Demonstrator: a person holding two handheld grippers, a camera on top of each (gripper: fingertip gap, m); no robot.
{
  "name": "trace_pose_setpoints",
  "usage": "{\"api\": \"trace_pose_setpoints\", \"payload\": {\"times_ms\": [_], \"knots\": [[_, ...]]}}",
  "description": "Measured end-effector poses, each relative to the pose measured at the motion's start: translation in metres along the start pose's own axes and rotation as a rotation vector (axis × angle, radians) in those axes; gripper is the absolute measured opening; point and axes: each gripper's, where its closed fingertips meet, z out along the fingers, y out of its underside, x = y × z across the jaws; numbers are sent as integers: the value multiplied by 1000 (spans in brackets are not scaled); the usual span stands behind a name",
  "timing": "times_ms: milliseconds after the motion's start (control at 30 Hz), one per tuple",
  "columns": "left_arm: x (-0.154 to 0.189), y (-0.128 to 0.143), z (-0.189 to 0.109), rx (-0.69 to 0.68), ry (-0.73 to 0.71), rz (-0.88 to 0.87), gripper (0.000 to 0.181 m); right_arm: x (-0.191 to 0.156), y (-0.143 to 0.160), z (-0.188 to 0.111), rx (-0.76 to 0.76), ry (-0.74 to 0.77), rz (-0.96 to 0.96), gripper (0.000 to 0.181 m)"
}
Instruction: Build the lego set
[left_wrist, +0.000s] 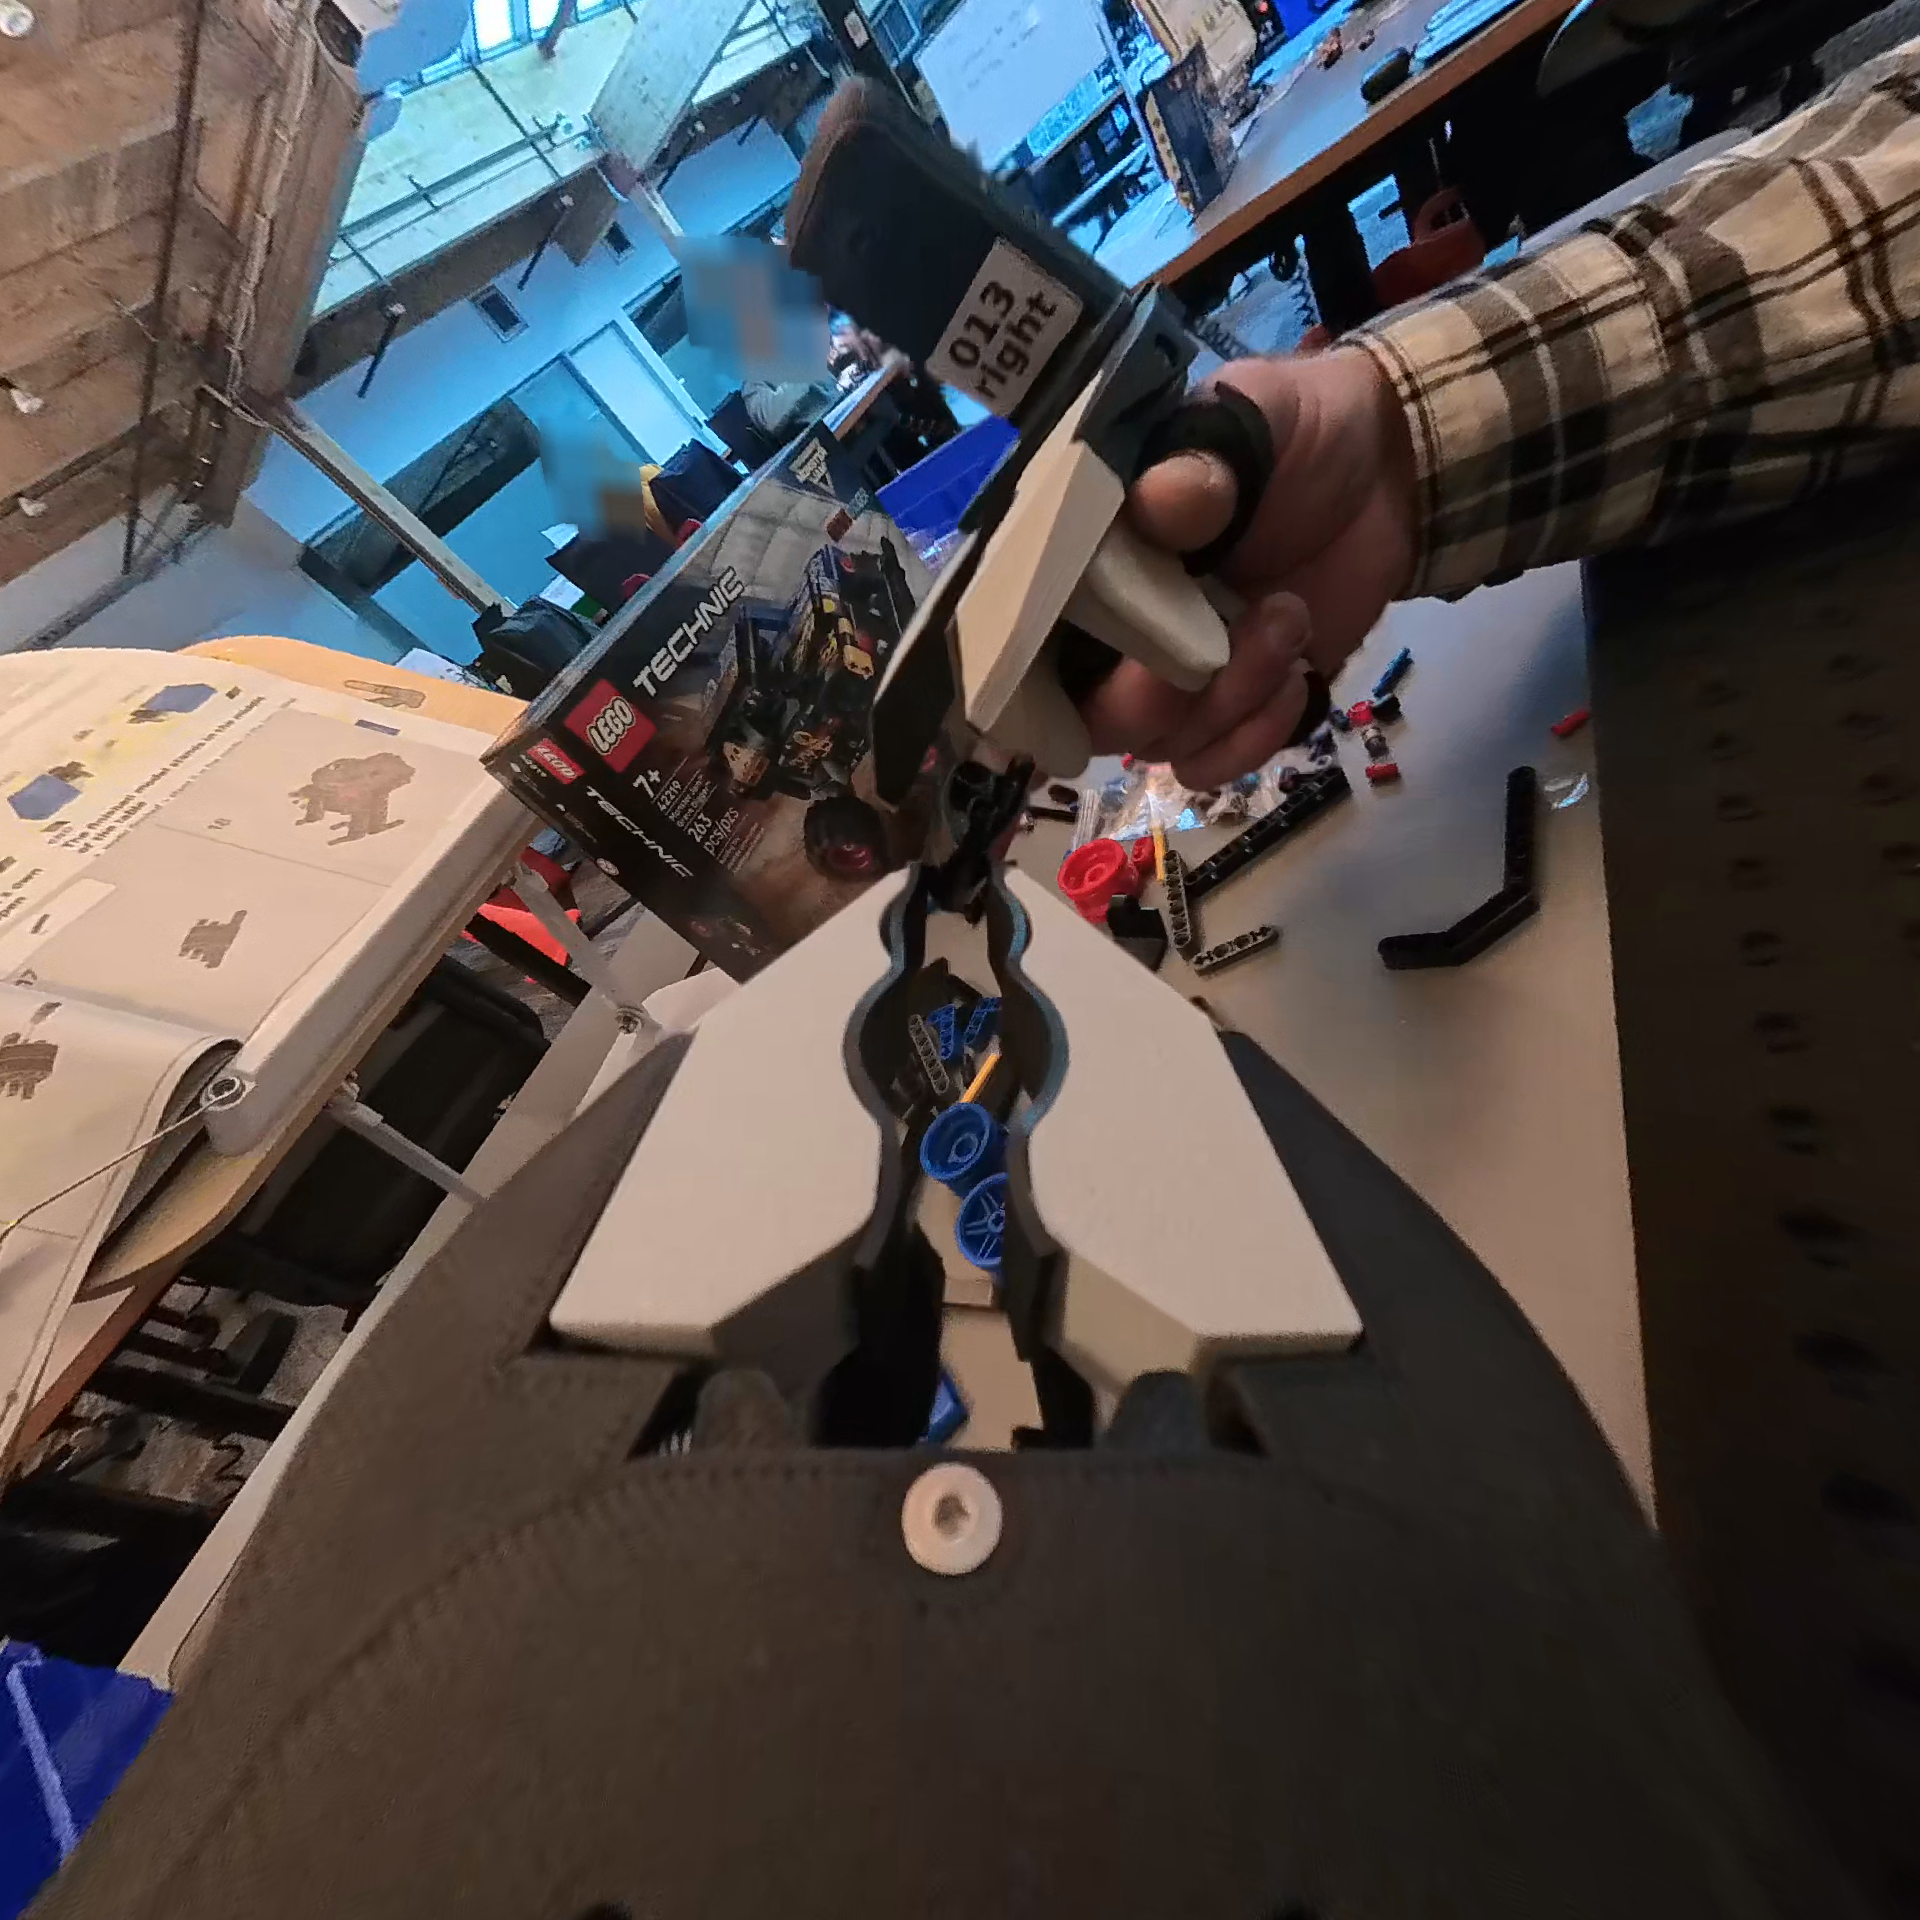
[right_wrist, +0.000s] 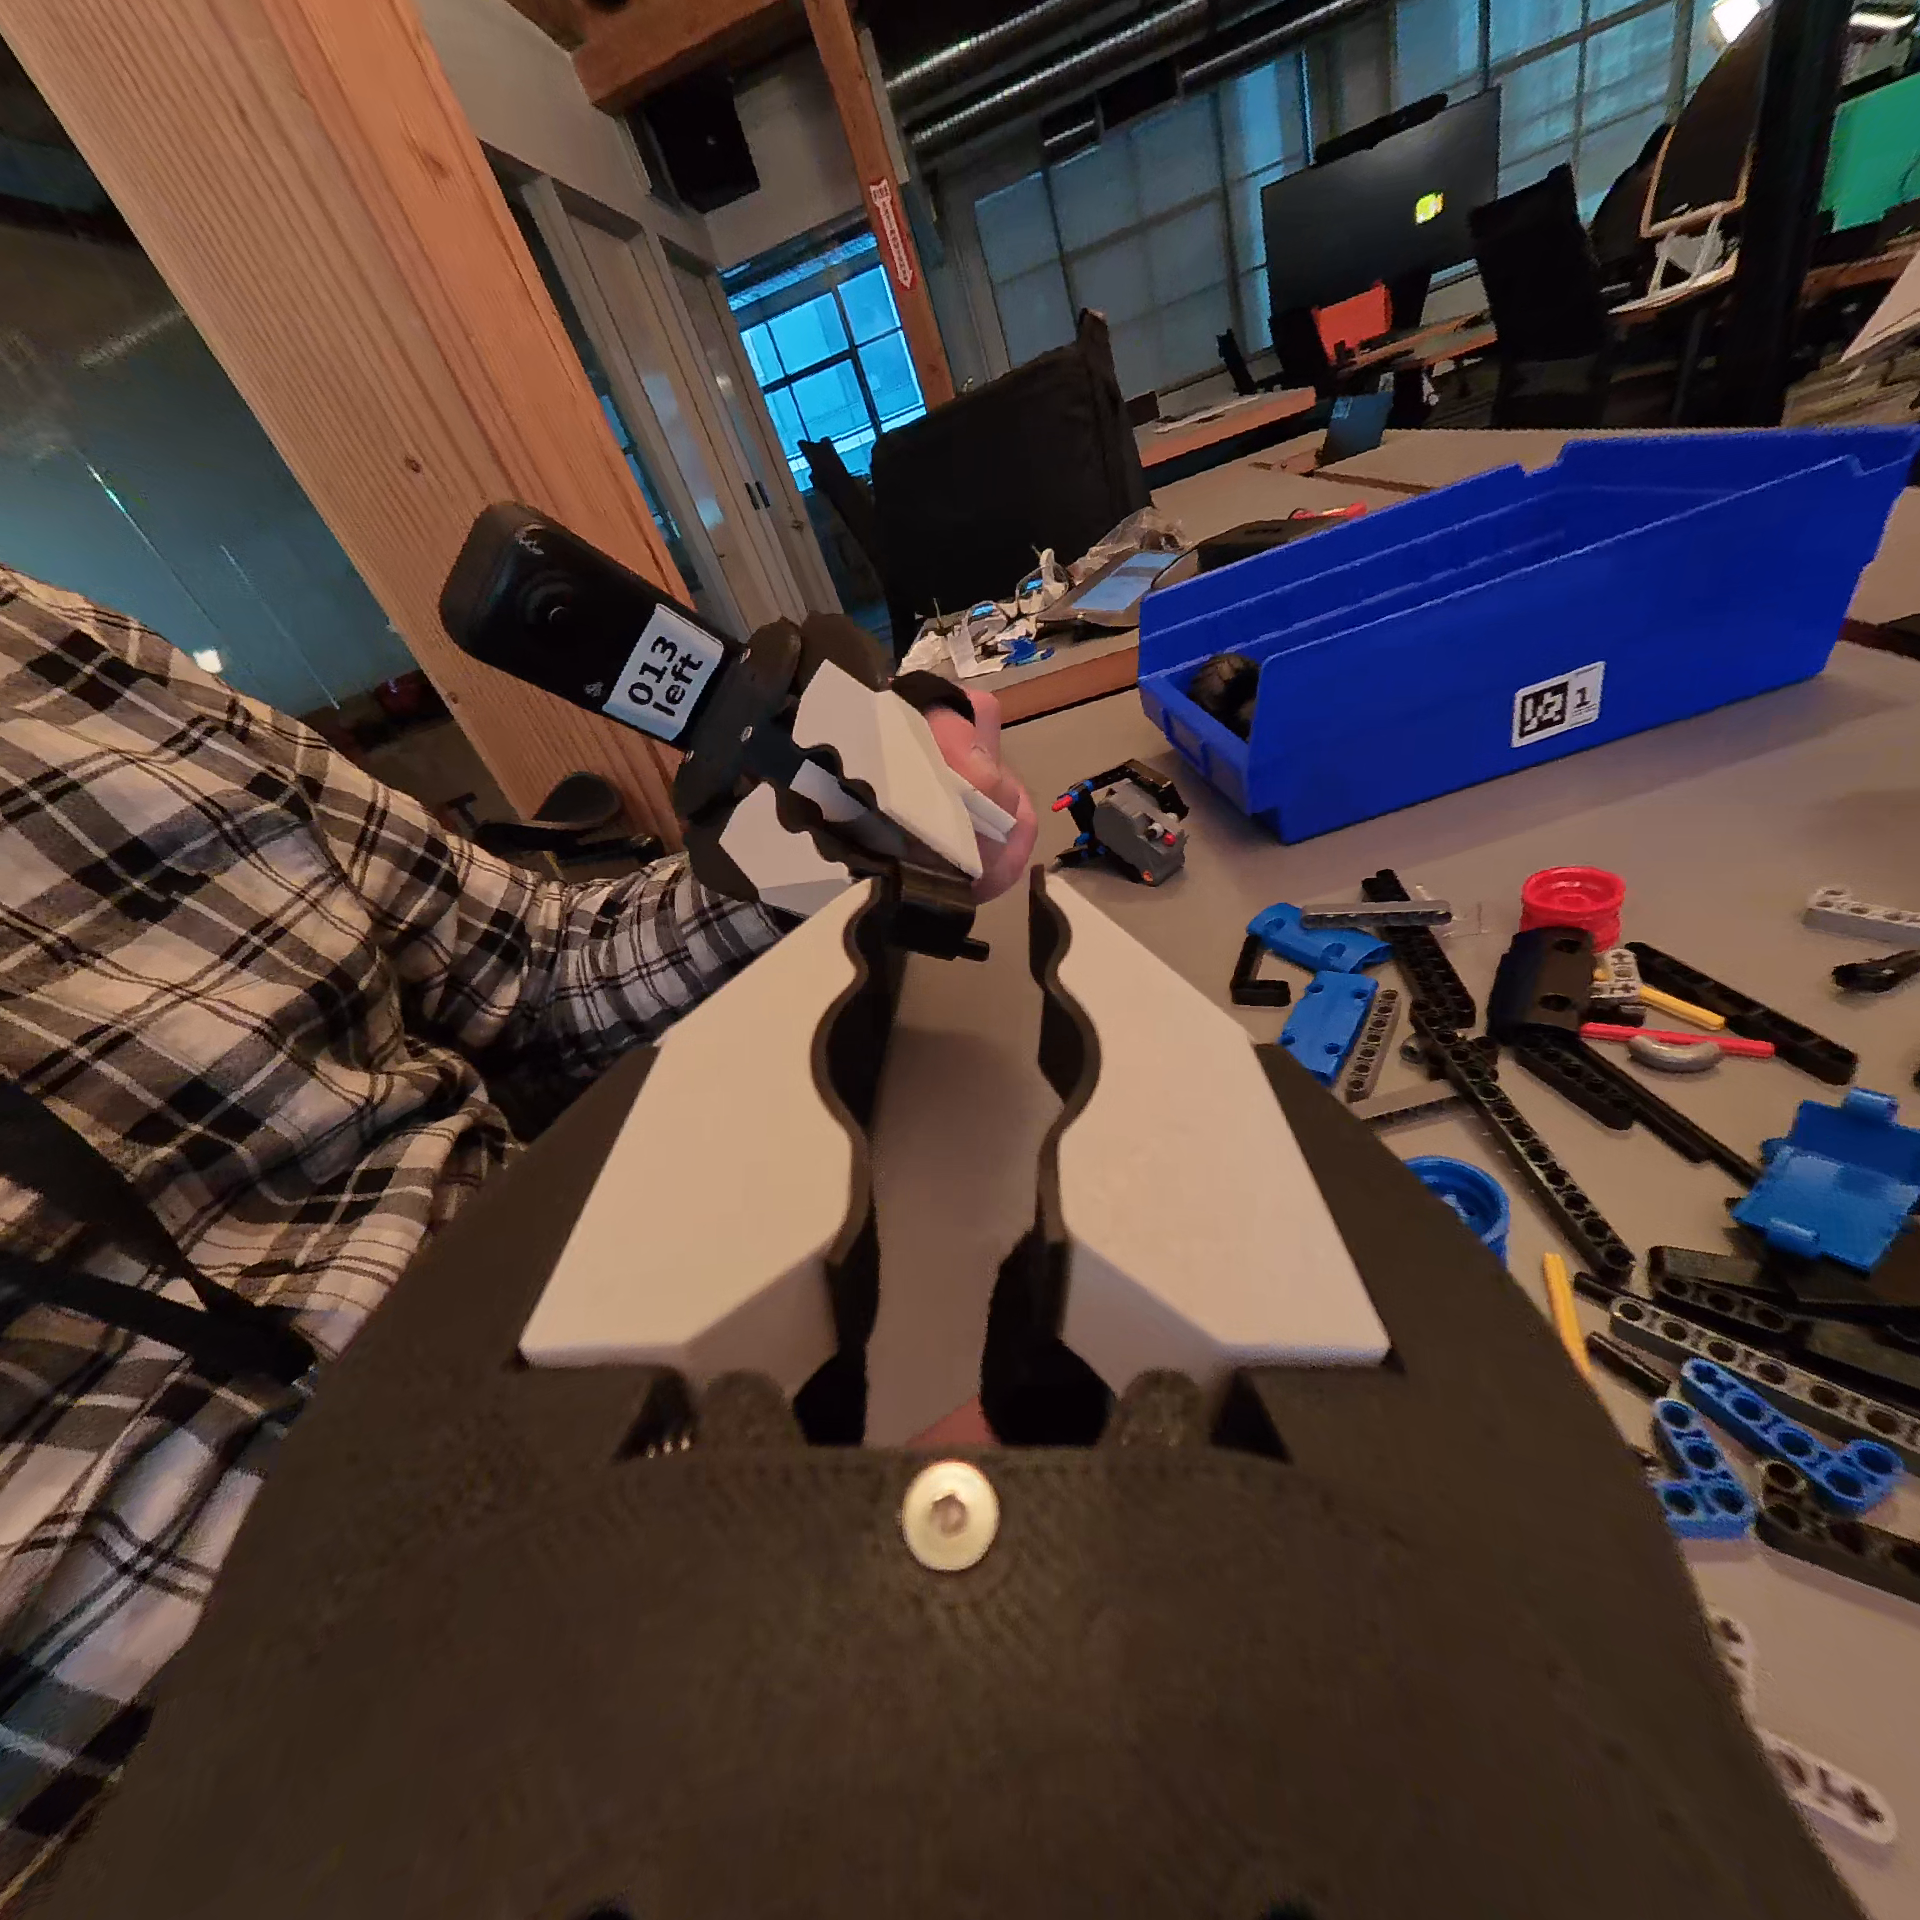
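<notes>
Left tongs (left_wrist: 954, 883) pinch a small black lego piece (left_wrist: 971, 831) at their tips, raised over the grey table (left_wrist: 1434, 1060). Right tongs (right_wrist: 954, 894) stand parted, empty, just beside it. Loose beams (right_wrist: 1455, 1039), blue wheels (left_wrist: 966, 1143) and a blue bin (right_wrist: 1507, 623) crowd the table's right side.

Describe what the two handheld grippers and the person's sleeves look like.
Both the left gripper and the right gripper have pale grey angular fingers with wavy black inner pads, black textured bodies with a silver screw, and a white-stickered black camera. The sleeves are cream-and-black plaid.
</notes>
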Motion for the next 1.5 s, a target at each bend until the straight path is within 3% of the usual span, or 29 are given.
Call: {"api": "trace_pose_setpoints", "payload": {"times_ms": [100,267,433,567,733,900,1000,1167,1500], "knots": [[0,3,-1,-28,26,-4,8,0,0,-5,-30,52,-110,28],[5,14,3,-173,131,40,8,-10,9,0,-170,168,-466,29],[9,22,10,-300,253,44,8,5,29,7,-361,325,-691,27],[6,28,17,-414,270,69,7,15,29,7,-404,415,-751,11],[5,20,23,-413,305,22,7,17,29,4,-409,427,-746,21],[3,23,28,-447,286,44,7,25,30,-2,-450,483,-775,12],[-5,16,32,-388,243,3,9,26,21,-6,-383,481,-704,12],[-20,8,31,-276,191,-123,21,19,-6,-19,-151,381,-486,12],[-23,27,37,-185,148,-244,20,13,-50,-64,254,117,-109,12]]}}
